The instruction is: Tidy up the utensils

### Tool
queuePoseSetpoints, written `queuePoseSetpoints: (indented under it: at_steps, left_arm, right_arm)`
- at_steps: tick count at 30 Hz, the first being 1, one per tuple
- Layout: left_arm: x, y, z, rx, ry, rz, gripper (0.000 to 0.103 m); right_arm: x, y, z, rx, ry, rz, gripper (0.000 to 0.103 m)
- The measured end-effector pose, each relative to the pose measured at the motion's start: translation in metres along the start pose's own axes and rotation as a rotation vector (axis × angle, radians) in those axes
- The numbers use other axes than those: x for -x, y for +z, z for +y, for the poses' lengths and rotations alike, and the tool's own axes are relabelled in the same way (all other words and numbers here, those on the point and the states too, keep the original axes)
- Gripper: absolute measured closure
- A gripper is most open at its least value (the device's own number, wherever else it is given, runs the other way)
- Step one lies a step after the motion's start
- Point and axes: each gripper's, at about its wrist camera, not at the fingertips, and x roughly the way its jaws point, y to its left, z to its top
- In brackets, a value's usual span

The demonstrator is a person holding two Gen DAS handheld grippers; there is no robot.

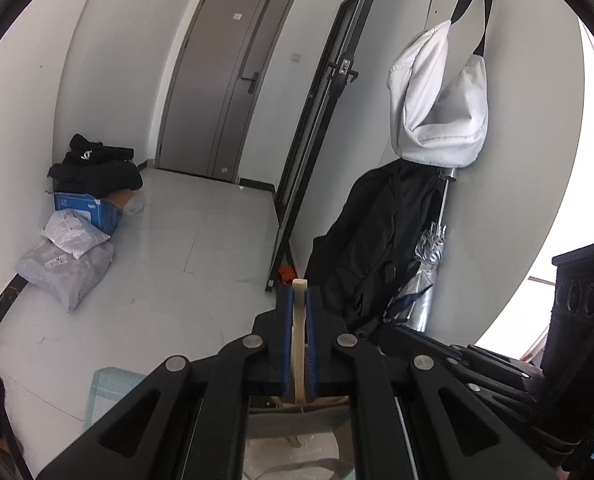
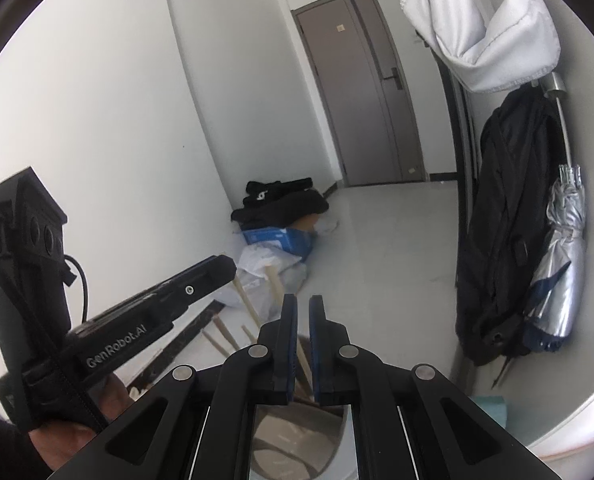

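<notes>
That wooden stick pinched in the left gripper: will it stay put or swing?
The wooden stick looks stiff, thin and probably light. The left gripper pinches it along its length with its tip poking past, so pivoting seems unlikely, though smooth wood might slide.

Below my fingers I see a white round surface [image 2: 569, 412], its curved edge sweeping through the lower right of the right wrist frame. A pale teal cloth [image 2: 489, 404] lies on it near that edge. At bottom centre sits a beige container [image 2: 293, 440], with wooden sticks [image 2: 253, 320] rising from it.
</notes>
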Motion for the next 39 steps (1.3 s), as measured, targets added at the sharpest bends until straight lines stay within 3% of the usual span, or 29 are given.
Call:
queuePoseSetpoints:
  at_steps: [2,5,9,12,14,16,19,20,24,26,34,39]
  left_arm:
    - [0.003,-0.003,0.002,0.006,-0.008,0.025,0.100]
    - [-0.005,-0.006,0.006,0.040,-0.041,0.136,0.100]
    - [0.011,-0.011,0.003,0.053,0.010,0.150,0.099]
    - [0.030,-0.012,-0.005,0.042,0.043,0.143,0.081]
    - [0.047,-0.012,-0.013,0.031,0.074,0.114,0.050]
    - [0.066,-0.013,-0.020,0.019,0.129,0.066,0.029]
    - [0.091,-0.016,-0.027,0.017,0.150,0.007,0.019]
    - [0.097,-0.018,-0.028,0.018,0.162,0.000,0.014]
    - [0.121,-0.028,-0.035,0.014,0.188,-0.033,0.010]
    - [0.129,-0.032,-0.037,0.008,0.217,-0.045,0.003]
    - [0.153,-0.045,-0.041,0.003,0.262,-0.093,0.001]
    - [0.162,-0.052,-0.039,0.013,0.268,-0.115,0.001]
  right_arm:
    - [0.000,-0.010,-0.001,-0.009,-0.009,0.028,0.098]
    - [0.006,-0.021,-0.007,-0.039,-0.038,0.050,0.098]
    - [0.027,-0.032,-0.009,-0.067,-0.062,0.052,0.095]
    - [0.049,-0.038,-0.006,-0.069,-0.072,0.038,0.095]
    - [0.063,-0.040,-0.003,-0.068,-0.075,0.025,0.094]
    - [0.077,-0.043,0.002,-0.065,-0.075,0.011,0.088]
    - [0.098,-0.048,0.009,-0.062,-0.073,-0.021,0.068]
    - [0.104,-0.051,0.012,-0.060,-0.076,-0.034,0.066]
    - [0.124,-0.061,0.023,-0.051,-0.067,-0.064,0.052]
    - [0.134,-0.066,0.031,-0.042,-0.062,-0.076,0.045]
    - [0.167,-0.082,0.054,-0.002,-0.075,-0.159,0.012]
    - [0.176,-0.088,0.060,0.007,-0.087,-0.186,0.006]
